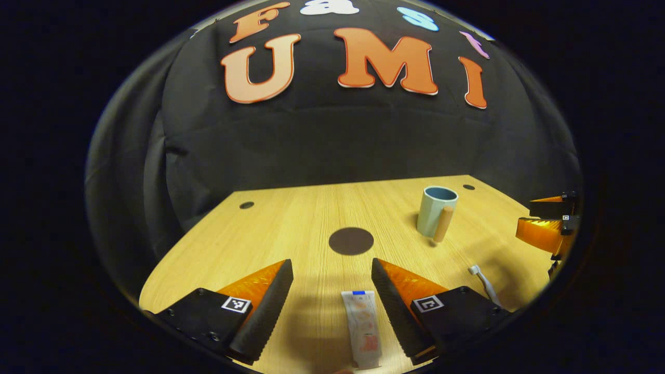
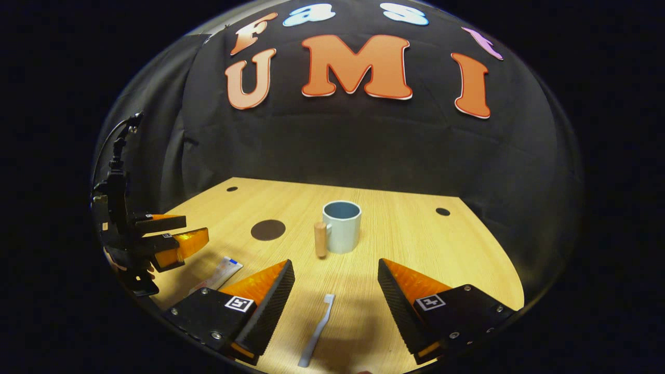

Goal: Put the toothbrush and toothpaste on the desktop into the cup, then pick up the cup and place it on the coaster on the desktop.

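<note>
Black cloth walls close in the booth behind a pale wooden desktop [image 1: 291, 223], and we hold both tools low over its near edge. Our left gripper [image 1: 332, 283] hangs with its jaws wide apart and the toothpaste tube [image 1: 362, 327] lying flat between them, closer to the right finger, touched by neither. Our right gripper [image 2: 336, 285] is likewise spread open, straddling the toothbrush [image 2: 317, 330], which lies flat with its head pointing toward the far edge.

Toward the middle of the desktop the cup [image 2: 342, 226] stands upright and looks empty, its wooden handle [image 2: 320, 239] turned to one side. The dark round coaster [image 2: 268, 229] lies flat, well apart from the cup, between it and the left edge.

We judge that the task is at its very start: nothing is in the cup, and both tools are lined up for a first pick. Next, each gripper needs to come down and close squarely across its item. The tube lies off centre, so the left gripper wants a small sideways correction first.

The near end of the toothpaste and the tail of the toothbrush handle are cut off at the bottom of each view. We cannot tell how high the fingertips sit above the wood.
</note>
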Action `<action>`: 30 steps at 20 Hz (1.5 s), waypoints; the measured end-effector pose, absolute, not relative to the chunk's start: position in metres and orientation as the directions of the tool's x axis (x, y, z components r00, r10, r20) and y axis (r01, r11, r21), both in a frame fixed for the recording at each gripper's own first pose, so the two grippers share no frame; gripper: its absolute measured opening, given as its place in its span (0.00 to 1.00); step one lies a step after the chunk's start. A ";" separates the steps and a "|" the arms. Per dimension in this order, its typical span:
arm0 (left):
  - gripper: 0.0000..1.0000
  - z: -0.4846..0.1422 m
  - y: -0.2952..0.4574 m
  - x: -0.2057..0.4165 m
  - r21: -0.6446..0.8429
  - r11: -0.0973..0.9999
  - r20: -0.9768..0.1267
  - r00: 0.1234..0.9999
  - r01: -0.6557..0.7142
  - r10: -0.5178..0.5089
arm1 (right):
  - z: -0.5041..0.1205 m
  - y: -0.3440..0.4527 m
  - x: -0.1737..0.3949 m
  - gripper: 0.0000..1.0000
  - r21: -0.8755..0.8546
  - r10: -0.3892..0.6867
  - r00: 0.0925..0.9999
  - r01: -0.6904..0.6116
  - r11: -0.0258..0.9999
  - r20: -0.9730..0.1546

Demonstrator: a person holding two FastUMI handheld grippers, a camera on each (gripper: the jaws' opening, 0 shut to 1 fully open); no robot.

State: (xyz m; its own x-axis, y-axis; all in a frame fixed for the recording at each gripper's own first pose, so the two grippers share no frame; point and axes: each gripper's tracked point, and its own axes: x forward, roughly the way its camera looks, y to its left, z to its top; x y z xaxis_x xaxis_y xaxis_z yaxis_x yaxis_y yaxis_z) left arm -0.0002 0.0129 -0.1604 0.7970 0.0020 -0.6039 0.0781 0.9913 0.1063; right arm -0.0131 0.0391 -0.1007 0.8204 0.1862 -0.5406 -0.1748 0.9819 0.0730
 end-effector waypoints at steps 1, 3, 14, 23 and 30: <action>0.98 -0.168 0.014 -0.003 0.101 0.992 -0.625 0.781 0.078 0.003 | -0.105 0.041 -0.014 0.98 0.068 0.183 0.811 -0.175 0.982 -0.556; 0.98 -0.179 0.013 -0.006 0.091 0.993 -0.656 0.754 0.080 -0.001 | -0.113 0.043 -0.018 0.98 0.058 0.175 0.788 -0.175 0.983 -0.590; 0.98 -0.213 0.005 -0.035 0.135 0.981 -0.751 0.661 0.142 0.008 | -0.186 0.056 -0.062 0.83 0.084 0.179 0.611 -0.182 0.980 -0.771; 0.98 -0.231 -0.002 -0.053 0.132 0.977 -0.801 0.598 0.166 0.006 | -0.215 0.066 -0.082 0.52 0.100 0.186 0.493 -0.195 0.976 -0.850; 0.56 -0.250 -0.013 -0.057 0.036 0.989 -0.837 0.544 0.145 -0.050 | -0.217 0.069 -0.077 0.22 0.090 0.169 0.484 -0.180 0.979 -0.858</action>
State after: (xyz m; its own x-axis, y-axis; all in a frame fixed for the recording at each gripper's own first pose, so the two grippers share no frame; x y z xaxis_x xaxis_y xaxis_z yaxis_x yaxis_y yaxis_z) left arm -0.0572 -0.0126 -0.2500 0.5443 -0.0500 -0.8374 0.1455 0.9887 0.0356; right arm -0.0774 0.0689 -0.2172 0.4845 0.1685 -0.8584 -0.1804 0.9794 0.0904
